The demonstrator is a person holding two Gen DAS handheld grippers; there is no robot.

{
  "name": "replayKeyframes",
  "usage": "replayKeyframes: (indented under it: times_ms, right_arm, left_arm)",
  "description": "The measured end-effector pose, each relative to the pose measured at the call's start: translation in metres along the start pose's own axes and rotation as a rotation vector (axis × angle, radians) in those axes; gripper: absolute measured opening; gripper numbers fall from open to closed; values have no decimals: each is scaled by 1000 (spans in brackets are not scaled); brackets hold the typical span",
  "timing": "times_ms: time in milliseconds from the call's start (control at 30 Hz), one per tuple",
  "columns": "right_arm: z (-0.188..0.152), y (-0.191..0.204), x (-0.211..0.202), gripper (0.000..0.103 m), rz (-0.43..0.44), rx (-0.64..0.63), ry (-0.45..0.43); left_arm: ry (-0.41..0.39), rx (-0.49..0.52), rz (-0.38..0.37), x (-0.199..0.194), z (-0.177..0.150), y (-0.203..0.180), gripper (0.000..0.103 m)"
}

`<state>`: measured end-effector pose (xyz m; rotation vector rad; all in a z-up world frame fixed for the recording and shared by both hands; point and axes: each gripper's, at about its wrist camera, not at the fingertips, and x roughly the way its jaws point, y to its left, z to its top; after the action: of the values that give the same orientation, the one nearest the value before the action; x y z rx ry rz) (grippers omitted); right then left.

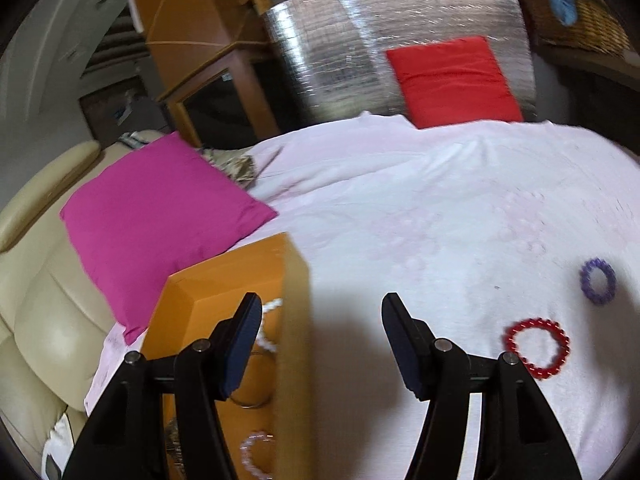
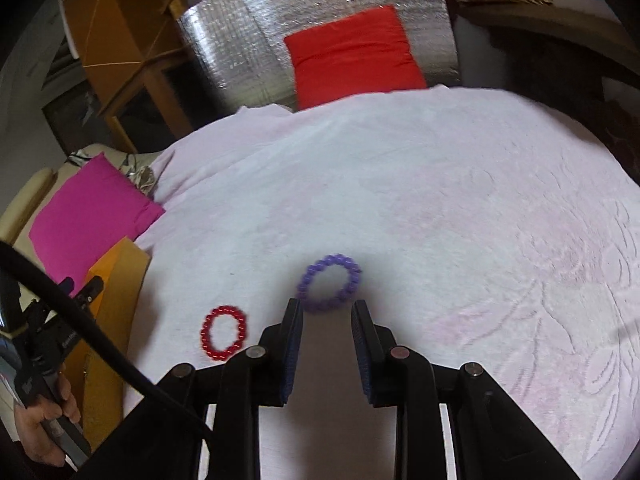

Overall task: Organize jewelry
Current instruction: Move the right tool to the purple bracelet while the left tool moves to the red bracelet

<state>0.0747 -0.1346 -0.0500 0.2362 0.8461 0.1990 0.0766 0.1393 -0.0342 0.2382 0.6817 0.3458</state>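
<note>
Your right gripper (image 2: 326,354) hangs empty, jaws narrowly parted. The purple bracelet (image 2: 329,283) lies flat on the pink blanket (image 2: 440,200) just beyond its fingertips, dead ahead. The red bracelet (image 2: 223,333) lies left, between both grippers; your right is nearer the purple one.

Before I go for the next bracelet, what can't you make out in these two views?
- Box contents: left view, left gripper finger, box wall and bottom edge hide most; pale bracelets blurred.
- Purple bracelet: right view, its near edge sits behind the right gripper tips; contact unclear.
- Red bracelet: left view, blurred, partly behind finger.
</note>
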Motion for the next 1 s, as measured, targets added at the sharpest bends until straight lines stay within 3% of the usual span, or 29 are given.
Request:
replayKeyframes:
  times_ms: [133, 433, 1000]
  right_arm:
    - [2, -15, 9, 28, -3, 67, 74]
    - [8, -31, 4, 28, -2, 92, 95]
    - [6, -50, -3, 28, -32, 95, 100]
  left_arm:
    - [1, 68, -22, -3, -2, -29, 63]
    - [17, 181, -116, -16, -12, -76, 63]
    - [32, 208, -189, -21, -15, -99, 63]
